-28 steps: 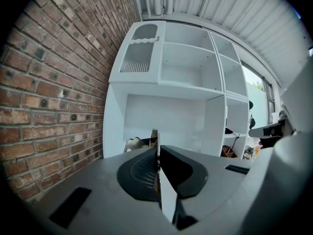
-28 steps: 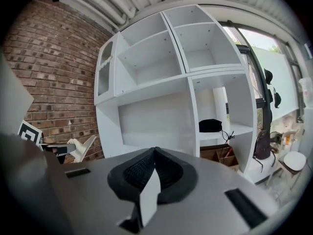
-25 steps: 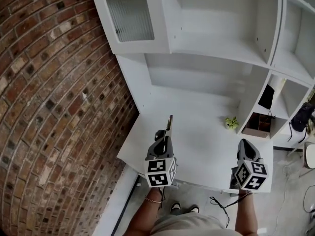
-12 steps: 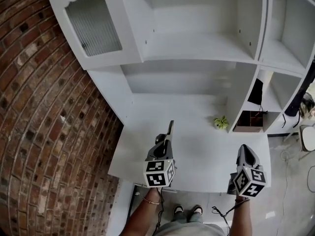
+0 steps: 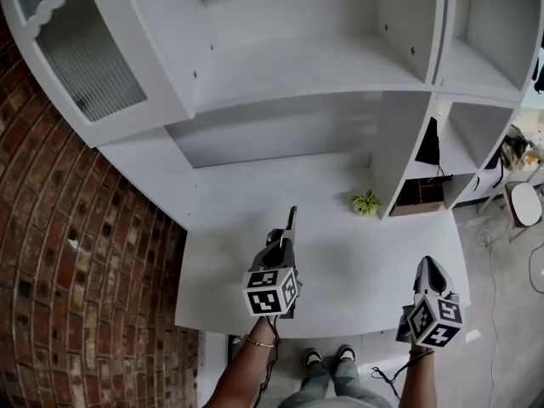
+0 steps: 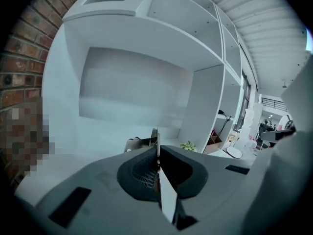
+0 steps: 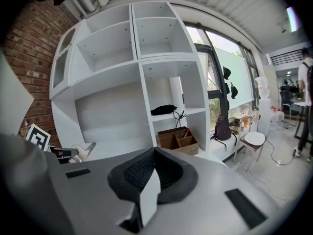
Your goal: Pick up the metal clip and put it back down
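The thin silver metal clip [image 5: 291, 220] is pinched edge-on in the left gripper [image 5: 286, 241], whose jaws are pressed onto it. In the left gripper view its flat blade stands upright in the seam between the two pads, and its far end projects forward past the fingertips. The clip appears to be off the flat white desk top [image 5: 365, 266], over its left half; its height above the surface cannot be read. The pick-up is judged complete, so the step in hand is the put-down.

Put-down procedure:
1. Lower the left gripper straight down over bare desk, away from the front edge.
2. Tilt the gripper until the clip's long side is nearly parallel to the surface, so that it lies flat instead of toppling from its edge.
3. Part the jaws only after the clip touches the desk. A thin, smooth metal part is likely to slide or bounce if dropped.
4. Withdraw along the jaw axis to avoid dragging the clip.

The right gripper [image 7: 153, 156] has its jaws closed together on nothing. It hangs over the right front edge of the desk, well apart from the clip, and has no role here. The small green potted plant [image 5: 366, 201] stands at the back right beside the white shelf unit [image 5: 323, 66], clear of the landing area.
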`<state>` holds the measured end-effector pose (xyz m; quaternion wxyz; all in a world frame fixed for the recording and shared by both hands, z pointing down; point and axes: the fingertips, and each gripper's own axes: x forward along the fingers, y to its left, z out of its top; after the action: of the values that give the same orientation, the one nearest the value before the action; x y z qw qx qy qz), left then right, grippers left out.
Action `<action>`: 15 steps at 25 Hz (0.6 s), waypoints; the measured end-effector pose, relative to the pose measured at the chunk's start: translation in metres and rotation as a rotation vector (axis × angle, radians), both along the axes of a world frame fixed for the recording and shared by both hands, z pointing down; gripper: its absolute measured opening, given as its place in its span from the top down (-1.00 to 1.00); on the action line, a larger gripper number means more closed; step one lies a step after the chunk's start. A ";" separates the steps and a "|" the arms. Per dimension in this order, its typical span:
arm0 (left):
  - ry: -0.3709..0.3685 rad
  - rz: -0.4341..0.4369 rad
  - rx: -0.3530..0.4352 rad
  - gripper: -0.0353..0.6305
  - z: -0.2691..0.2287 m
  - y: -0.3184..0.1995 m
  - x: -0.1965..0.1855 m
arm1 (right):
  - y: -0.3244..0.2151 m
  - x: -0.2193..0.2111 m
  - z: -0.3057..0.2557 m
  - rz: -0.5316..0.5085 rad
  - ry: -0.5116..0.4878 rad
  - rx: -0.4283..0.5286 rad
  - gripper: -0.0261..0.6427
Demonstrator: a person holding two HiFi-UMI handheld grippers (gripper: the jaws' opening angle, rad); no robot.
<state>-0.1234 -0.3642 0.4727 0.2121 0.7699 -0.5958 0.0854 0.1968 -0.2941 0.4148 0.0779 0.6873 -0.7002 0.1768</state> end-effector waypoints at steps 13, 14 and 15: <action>0.082 -0.007 -0.118 0.86 0.070 -0.044 0.004 | -0.017 -0.002 0.040 0.019 0.015 -0.086 0.92; 0.080 -0.005 -0.126 0.86 0.074 -0.047 0.005 | -0.019 -0.003 0.043 0.020 0.010 -0.091 0.92; 0.078 -0.002 -0.134 0.86 0.079 -0.049 0.006 | -0.020 -0.004 0.046 0.019 0.008 -0.097 0.92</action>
<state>-0.1174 -0.4134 0.5514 0.2861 0.7561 -0.5809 0.0948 0.1929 -0.3144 0.4606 0.1121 0.6900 -0.6840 0.2085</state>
